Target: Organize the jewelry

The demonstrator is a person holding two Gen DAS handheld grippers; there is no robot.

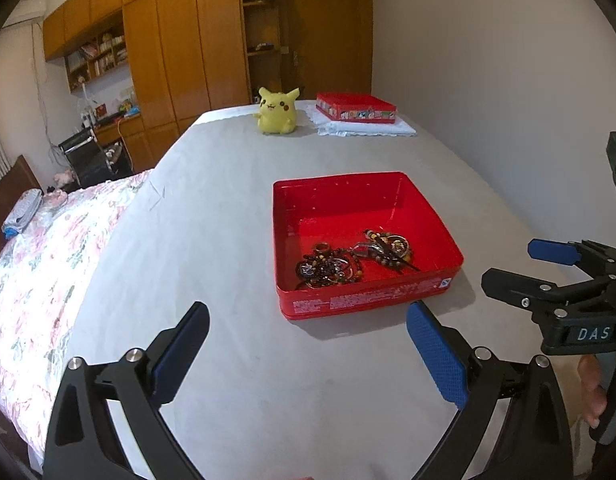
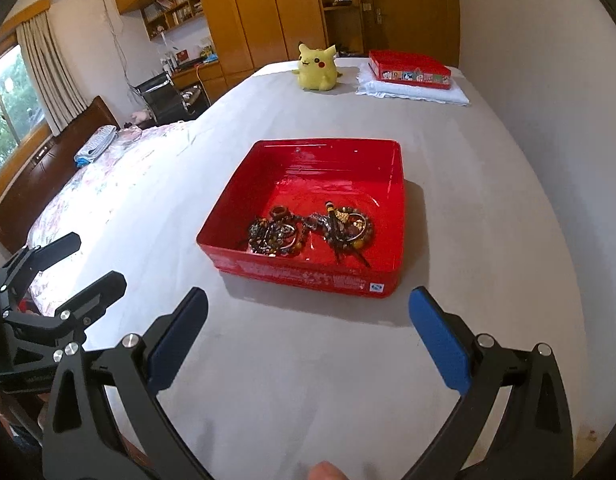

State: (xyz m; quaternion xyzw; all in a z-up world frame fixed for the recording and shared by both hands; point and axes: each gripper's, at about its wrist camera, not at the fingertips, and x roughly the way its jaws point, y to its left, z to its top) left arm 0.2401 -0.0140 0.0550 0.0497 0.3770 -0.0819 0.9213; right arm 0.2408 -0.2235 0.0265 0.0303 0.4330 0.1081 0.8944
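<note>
An open red tin box (image 1: 423, 204) (image 2: 232, 216) sits on the grey table. A tangle of beaded bracelets, rings and chains (image 1: 347, 260) (image 2: 308, 232) lies in its near part. My left gripper (image 1: 308, 312) is open and empty, above the table just in front of the box. My right gripper (image 2: 308, 300) is open and empty, also just in front of the box. The right gripper shows at the right edge of the left wrist view (image 1: 511, 264). The left gripper shows at the left edge of the right wrist view (image 2: 96, 260).
A yellow Pikachu plush (image 1: 276, 110) (image 2: 317, 66) stands at the table's far end. A red lid (image 1: 355, 107) (image 2: 409, 69) rests on a folded white cloth (image 1: 363, 128) (image 2: 411, 94) beside it. A bed with a floral cover (image 1: 48, 248) (image 2: 108, 176) lies left.
</note>
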